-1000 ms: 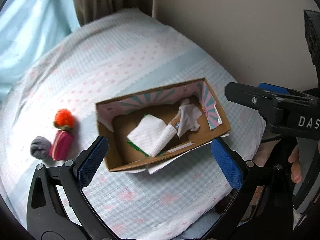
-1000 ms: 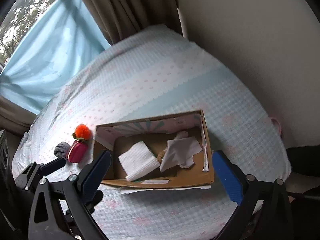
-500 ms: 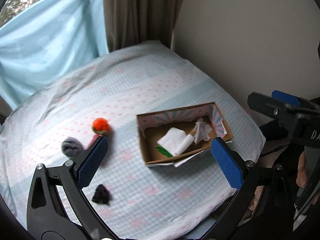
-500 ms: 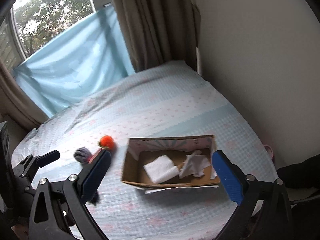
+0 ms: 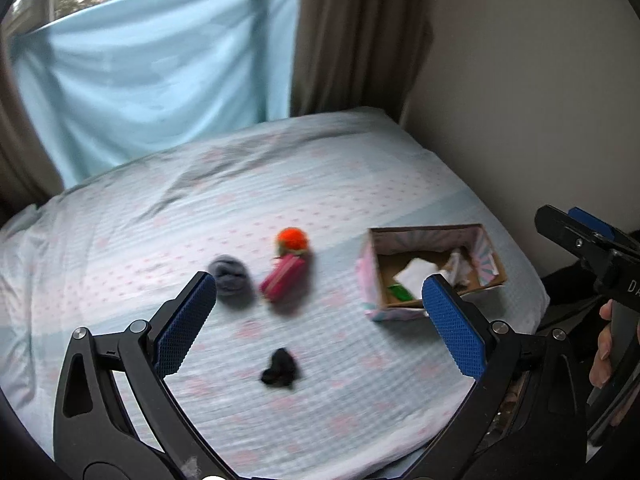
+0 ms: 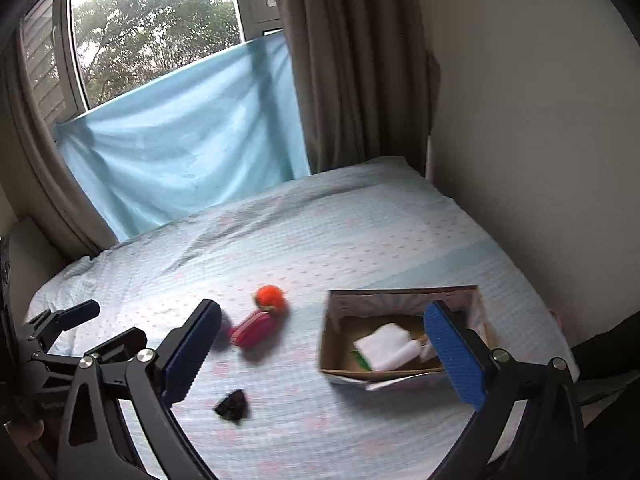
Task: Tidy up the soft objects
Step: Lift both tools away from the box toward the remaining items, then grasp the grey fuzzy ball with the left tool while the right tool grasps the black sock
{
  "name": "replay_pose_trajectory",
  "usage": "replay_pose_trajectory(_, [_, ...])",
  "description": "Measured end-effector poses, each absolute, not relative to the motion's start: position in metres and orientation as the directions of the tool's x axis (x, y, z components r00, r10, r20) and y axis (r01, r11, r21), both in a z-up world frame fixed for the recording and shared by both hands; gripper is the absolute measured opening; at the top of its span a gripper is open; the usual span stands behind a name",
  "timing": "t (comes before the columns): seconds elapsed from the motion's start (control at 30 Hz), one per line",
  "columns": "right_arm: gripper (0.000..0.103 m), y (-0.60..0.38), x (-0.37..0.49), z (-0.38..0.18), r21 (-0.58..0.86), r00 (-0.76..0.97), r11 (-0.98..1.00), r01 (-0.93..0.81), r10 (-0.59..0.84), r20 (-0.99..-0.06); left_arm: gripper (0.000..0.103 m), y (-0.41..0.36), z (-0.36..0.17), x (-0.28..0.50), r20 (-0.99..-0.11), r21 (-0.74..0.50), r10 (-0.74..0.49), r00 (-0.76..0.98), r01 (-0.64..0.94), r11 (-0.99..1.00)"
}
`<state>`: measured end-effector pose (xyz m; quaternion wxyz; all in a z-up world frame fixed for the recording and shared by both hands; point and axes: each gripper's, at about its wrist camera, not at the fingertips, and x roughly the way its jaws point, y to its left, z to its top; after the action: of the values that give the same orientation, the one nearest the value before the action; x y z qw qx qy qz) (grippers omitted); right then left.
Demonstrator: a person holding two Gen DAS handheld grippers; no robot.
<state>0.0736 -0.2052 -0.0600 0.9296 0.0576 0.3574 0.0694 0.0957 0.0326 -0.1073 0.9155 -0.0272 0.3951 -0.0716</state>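
Lying loose on the bed are an orange pompom [image 5: 292, 239] [image 6: 270, 297], a pink pouch [image 5: 282, 280] [image 6: 254, 330], a grey rolled sock [image 5: 232, 276] and a small black cloth [image 5: 280, 368] [image 6: 232, 403]. To their right stands a cardboard box [image 5: 366, 280] [image 6: 400, 300] holding a white cloth [image 5: 418, 272] [image 6: 386, 346] and a green item [image 5: 400, 292]. My left gripper [image 5: 320, 324] [image 6: 96, 328] hovers open above the loose items. My right gripper [image 6: 323, 354] [image 5: 572, 224] is open too, high over the box's near side. Neither holds anything.
The bed [image 5: 320, 168] [image 6: 360, 220] has a pale blue sheet with pink dots. A wall [image 6: 520, 120] runs along its right side. A blue cloth [image 6: 180, 140] and brown curtain [image 6: 352, 60] hang at the far end. A hand [image 5: 604, 344] holds the right gripper.
Both grippers have pulled back and up from the box. The box now looks small, and more of the bed, the window and the black cloth have come into view.
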Motion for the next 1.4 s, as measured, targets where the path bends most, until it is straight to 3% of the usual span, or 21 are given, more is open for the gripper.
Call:
replay_pose_trajectory(0.57, [0.101,-0.084,0.075,-0.096,0.220,0.702,0.975,0.024,0.140,-0.699,0.102,0.181,-0.145,0.108,-0.742,-0.143,-0.193,0.642,0.129,0.981])
replay_pose_trajectory(1.07, [0.101,-0.037,0.103,-0.243,0.233,0.477,0.951,0.201,0.113,-0.872,0.102,0.189,-0.252,0.205,-0.858,-0.103,-0.196,0.474,0.216,0.971])
replay_pose_trajectory(1.4, [0.101,-0.020,0.121,-0.342,0.243,0.313,0.916,0.319,0.141,-0.939,0.102,0.163,-0.344,0.277,-0.919,-0.061,-0.180,0.352,0.321,0.945])
